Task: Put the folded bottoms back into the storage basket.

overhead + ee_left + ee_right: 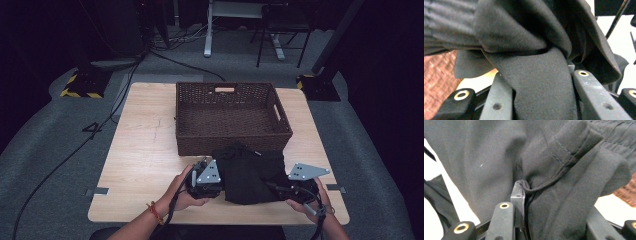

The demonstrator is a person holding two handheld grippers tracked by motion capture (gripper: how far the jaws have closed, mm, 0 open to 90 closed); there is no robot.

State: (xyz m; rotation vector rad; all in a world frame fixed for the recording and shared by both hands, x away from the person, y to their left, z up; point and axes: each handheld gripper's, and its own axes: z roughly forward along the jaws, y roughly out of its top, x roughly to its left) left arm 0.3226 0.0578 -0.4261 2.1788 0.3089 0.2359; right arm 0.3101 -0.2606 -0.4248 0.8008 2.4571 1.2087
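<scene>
A black garment (250, 172) lies bunched on the wooden table just in front of the brown wicker basket (230, 117). My left gripper (206, 180) holds its left edge, and in the left gripper view the jaws are shut on a thick fold of the black fabric (541, 95). My right gripper (295, 187) holds the right edge. In the right gripper view the jaws pinch the cloth (549, 202) near a stitched hem and a thin cord (544, 187). The fingertips are hidden in fabric.
The basket is empty and fills the far middle of the table (145, 150). Bare wood lies to the left. Cables (75, 150) run over the grey floor at left, and chair and desk legs (270, 35) stand behind the table.
</scene>
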